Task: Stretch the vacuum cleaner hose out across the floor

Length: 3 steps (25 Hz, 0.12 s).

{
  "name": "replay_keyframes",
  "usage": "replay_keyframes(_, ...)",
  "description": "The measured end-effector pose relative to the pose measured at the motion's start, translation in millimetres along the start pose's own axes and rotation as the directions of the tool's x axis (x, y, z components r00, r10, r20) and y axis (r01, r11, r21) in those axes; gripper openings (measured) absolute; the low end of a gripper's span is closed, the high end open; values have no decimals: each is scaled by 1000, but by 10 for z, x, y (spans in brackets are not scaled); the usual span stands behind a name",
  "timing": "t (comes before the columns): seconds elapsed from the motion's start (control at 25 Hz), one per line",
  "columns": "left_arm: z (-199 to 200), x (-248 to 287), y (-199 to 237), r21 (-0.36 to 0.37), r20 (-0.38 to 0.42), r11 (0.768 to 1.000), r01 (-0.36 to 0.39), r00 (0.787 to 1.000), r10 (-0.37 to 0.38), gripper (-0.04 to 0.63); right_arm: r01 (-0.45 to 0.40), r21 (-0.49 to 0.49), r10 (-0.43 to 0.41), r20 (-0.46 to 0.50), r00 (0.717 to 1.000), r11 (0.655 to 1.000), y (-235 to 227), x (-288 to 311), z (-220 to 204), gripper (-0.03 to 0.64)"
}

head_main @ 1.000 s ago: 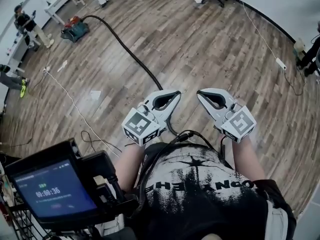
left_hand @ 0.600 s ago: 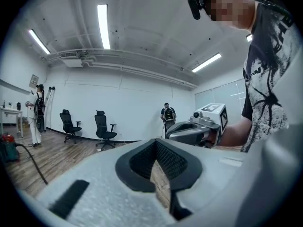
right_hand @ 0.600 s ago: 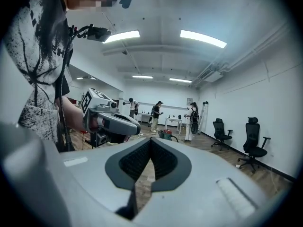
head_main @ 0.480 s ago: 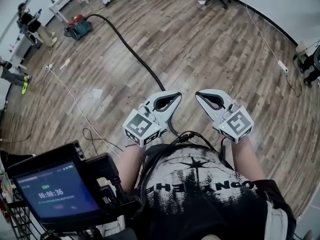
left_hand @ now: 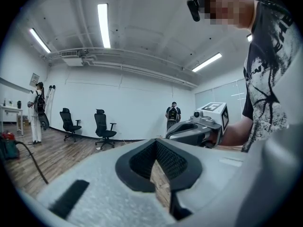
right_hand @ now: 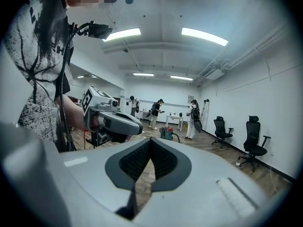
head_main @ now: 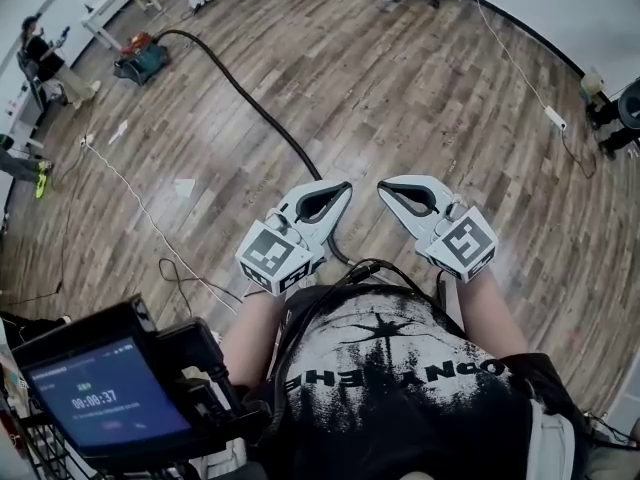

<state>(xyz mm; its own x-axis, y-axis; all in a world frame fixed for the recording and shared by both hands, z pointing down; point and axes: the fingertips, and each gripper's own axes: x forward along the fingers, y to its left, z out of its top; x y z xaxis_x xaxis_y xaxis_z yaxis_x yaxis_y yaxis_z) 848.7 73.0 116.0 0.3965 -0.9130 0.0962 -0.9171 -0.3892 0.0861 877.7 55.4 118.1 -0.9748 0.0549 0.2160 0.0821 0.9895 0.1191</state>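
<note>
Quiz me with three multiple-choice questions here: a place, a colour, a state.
1. In the head view, where is the vacuum cleaner? A. upper left B. lower right C. at the person's feet
2. What colour is the hose? A. white B. black C. yellow
3. How are the jaws of the left gripper and right gripper? A. both wide open B. left shut on the hose C. both shut, empty
Answers: A, it stands at upper left; B, a black line across the wood floor; C, each gripper view shows jaws together, nothing between.
</note>
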Motion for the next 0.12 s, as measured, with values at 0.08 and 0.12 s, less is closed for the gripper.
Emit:
replay_keyframes(0.08, -20, -3, 11, -1, -2, 1000, 5, 1000, -5, 2, 1, 0, -1, -4, 1000, 1000, 10, 22, -10, 6)
replay_keyframes(0.12, -32, 0, 20, -2, -4, 1000, 8, 1000, -8, 2, 0, 0, 0, -9, 1000, 1000, 12, 36, -19, 6)
